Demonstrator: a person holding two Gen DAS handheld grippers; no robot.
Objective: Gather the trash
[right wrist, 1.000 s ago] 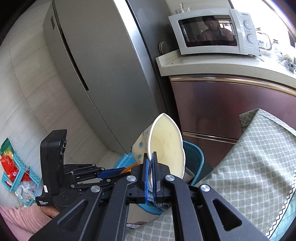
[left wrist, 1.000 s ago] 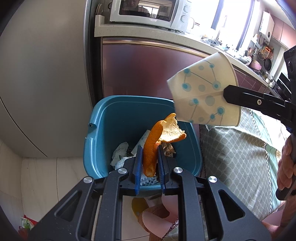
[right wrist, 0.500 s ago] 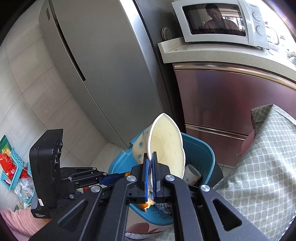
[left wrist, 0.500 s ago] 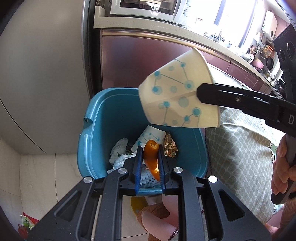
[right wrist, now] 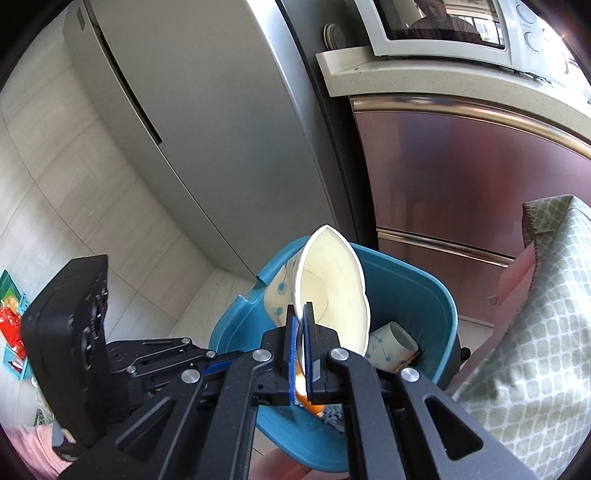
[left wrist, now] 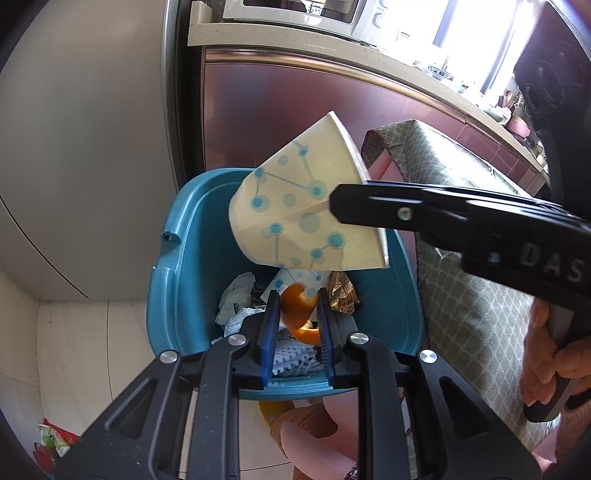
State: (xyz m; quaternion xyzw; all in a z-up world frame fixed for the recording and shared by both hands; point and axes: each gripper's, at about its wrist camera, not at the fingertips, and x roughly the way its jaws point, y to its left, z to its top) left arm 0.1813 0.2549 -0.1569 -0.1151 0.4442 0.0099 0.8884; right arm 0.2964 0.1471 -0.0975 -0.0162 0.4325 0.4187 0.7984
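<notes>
Left tongs [left wrist: 295, 314], open, drop peel [left wrist: 298, 314] into bin [left wrist: 177, 280]; right tongs [right wrist: 302, 328] grip cup [right wrist: 332, 288] at 12 o'clock, undropped.

One blue bin [left wrist: 173, 295]. Two paper cups: one [left wrist: 303, 214] pinched at its rim in the right tool [right wrist: 300, 354], and a second [right wrist: 393, 341] lying inside the bin. One piece of orange peel [left wrist: 297, 310] between the fingers of the left tool [left wrist: 295, 332], which makes two tools in all. In the bin there is also one gold wrapper [left wrist: 341, 295], one white foam net [left wrist: 295, 363] and some crumpled white paper [left wrist: 236, 295], its pieces too jumbled to count. One microwave [right wrist: 454, 33] sits on the counter [right wrist: 424, 88], beside one refrigerator [right wrist: 207, 122].
</notes>
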